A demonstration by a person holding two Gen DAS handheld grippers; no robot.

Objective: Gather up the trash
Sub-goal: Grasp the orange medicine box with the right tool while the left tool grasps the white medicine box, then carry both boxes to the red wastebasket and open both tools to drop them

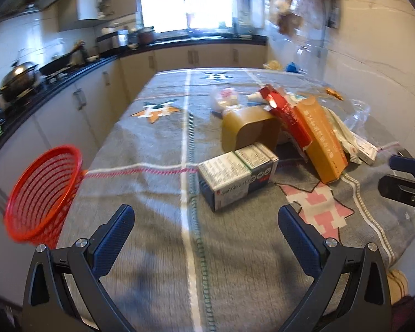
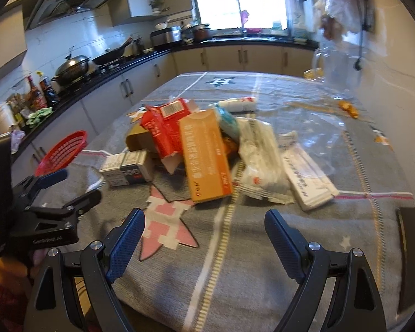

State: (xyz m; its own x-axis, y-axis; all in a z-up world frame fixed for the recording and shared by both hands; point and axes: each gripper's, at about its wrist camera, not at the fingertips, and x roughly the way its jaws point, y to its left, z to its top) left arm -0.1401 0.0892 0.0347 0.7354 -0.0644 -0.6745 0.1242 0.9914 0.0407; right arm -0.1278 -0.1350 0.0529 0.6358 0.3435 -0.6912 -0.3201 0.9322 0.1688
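A pile of trash lies on the grey cloth-covered table (image 1: pixel 152 249): two small white medicine boxes (image 1: pixel 235 177), a brown box (image 1: pixel 249 131), a red carton (image 1: pixel 287 119), an orange box (image 1: pixel 321 141) and white plastic wrappers (image 2: pixel 262 155). The orange box (image 2: pixel 207 155) and the medicine boxes (image 2: pixel 127 167) also show in the right wrist view. A red mesh basket (image 1: pixel 41 193) stands tilted at the table's left edge. My left gripper (image 1: pixel 206 221) is open and empty, short of the medicine boxes. My right gripper (image 2: pixel 204 227) is open and empty, short of the orange box.
A black kitchen counter (image 1: pixel 55 80) with a wok and pots runs along the left and the back. A clear plastic bag (image 2: pixel 318 121) lies on the table's right side. A wall (image 1: pixel 373 55) borders the right. Bags hang at the upper right.
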